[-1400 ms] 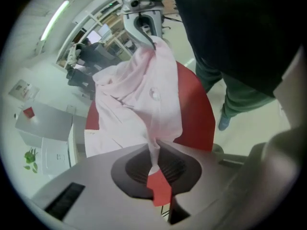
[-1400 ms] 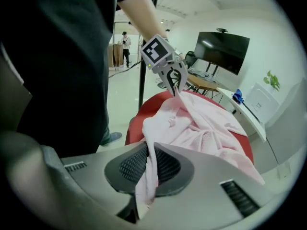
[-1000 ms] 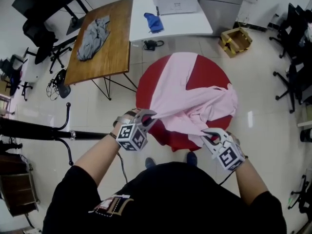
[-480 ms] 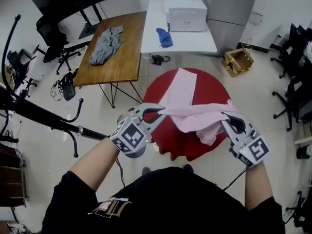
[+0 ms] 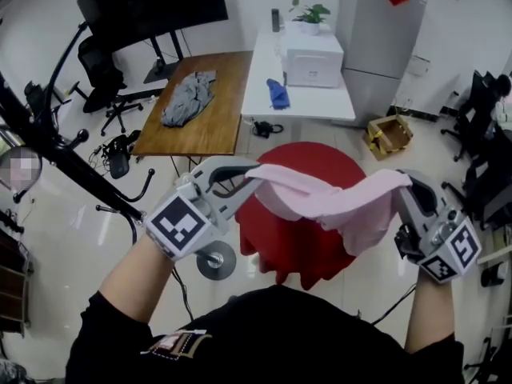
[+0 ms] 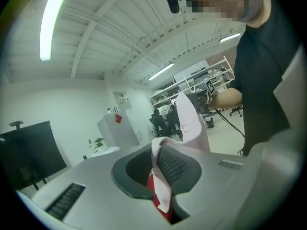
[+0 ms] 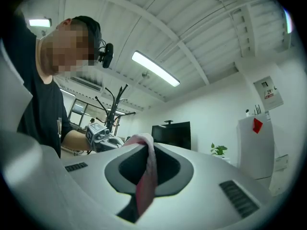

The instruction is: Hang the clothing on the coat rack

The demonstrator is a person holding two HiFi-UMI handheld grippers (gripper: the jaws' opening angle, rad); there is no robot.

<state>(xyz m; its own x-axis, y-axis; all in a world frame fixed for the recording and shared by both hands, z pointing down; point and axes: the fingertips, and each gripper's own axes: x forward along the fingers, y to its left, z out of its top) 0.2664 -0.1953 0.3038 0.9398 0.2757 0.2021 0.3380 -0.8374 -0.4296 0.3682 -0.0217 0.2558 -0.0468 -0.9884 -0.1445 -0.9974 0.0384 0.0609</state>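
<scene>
**Head view:** A person holds a pink garment [image 5: 336, 202] stretched above the red round table [image 5: 296, 246]. The left gripper [image 5: 246, 176] and right gripper [image 5: 404, 189] each pinch one end. The black coat rack [image 5: 72, 161] stands well to the left of the table.

**Left gripper view:** The jaws are closed tight on a fold of the pink cloth, which trails away toward the other hand.

**Right gripper view:** The jaws are almost together, clamped on a thin pink edge (the rack's hooks show beyond the person's left arm).

The step in hand looks like carrying the garment to the rack. To do it well:
- Keep both pinches firm.
- Hold the cloth taut and high enough to clear the table.
- Swing left toward the rack.
- Settle a collar or shoulder section over a hook before either jaw lets go.
</scene>
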